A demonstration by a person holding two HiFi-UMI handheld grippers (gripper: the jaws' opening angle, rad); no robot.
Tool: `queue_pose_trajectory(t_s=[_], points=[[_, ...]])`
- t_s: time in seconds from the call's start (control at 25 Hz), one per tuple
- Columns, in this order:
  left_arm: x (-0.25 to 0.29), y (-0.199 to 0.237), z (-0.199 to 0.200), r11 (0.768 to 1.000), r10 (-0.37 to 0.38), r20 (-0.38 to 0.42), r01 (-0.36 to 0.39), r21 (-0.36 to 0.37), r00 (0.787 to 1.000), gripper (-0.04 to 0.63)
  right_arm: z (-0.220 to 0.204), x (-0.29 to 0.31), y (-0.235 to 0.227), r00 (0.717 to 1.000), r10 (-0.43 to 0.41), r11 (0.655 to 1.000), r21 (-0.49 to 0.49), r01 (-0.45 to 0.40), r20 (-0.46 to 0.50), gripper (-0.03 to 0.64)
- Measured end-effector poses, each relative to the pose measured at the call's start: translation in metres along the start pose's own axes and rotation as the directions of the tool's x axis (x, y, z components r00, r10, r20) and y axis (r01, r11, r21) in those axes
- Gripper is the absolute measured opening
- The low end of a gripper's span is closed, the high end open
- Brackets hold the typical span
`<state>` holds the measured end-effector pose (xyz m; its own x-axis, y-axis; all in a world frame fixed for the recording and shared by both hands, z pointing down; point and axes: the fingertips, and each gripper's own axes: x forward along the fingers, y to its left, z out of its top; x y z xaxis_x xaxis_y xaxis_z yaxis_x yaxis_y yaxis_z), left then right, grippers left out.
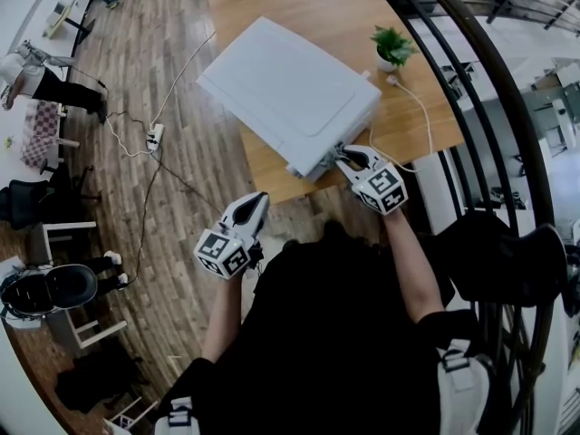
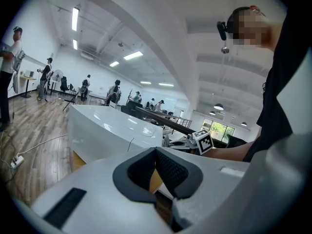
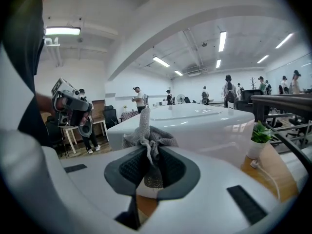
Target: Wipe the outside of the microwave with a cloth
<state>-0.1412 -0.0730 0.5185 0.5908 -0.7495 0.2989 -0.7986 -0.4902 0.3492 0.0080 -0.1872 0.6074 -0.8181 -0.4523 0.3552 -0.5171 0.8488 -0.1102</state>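
The white microwave [image 1: 290,93] lies on a wooden table [image 1: 317,3], and it also fills the middle of the right gripper view [image 3: 204,126]. My right gripper [image 1: 344,156] is at the microwave's near corner, shut on a grey cloth [image 3: 146,138] that bunches up above its jaws. My left gripper [image 1: 260,199] hangs lower, just off the table's near edge and apart from the microwave. Its jaws [image 2: 156,151] meet at the tips with nothing between them.
A small potted plant [image 1: 393,45] stands right of the microwave, with a white cable [image 1: 421,111] curling beside it. A dark railing [image 1: 494,89] runs along the right. A power strip [image 1: 154,137] and cords lie on the wood floor at left. People stand far off.
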Motion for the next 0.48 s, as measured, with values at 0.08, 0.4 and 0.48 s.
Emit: queue_pose_trajectory(t_s=[0.08,0.4,0.48], points=[[-0.002,0.001,-0.001,1.0,0.006,0.0,-0.006,0.001,1.0,0.003,-0.001,-0.001,-0.009,1.0,-0.026,0.999,-0.029,0.026,-0.011,0.046],[-0.014,0.008,0.004,0.999,0.037,0.012,-0.037,0.003,0.999,0.003,0.007,-0.011,-0.053,0.992,-0.125,0.992,-0.018,0.125,0.006,0.046],[-0.016,0.008,0.004,0.999,0.043,0.013,-0.043,0.001,0.999,0.003,0.006,-0.012,-0.061,0.99,-0.138,0.99,-0.031,0.138,-0.002,0.046]])
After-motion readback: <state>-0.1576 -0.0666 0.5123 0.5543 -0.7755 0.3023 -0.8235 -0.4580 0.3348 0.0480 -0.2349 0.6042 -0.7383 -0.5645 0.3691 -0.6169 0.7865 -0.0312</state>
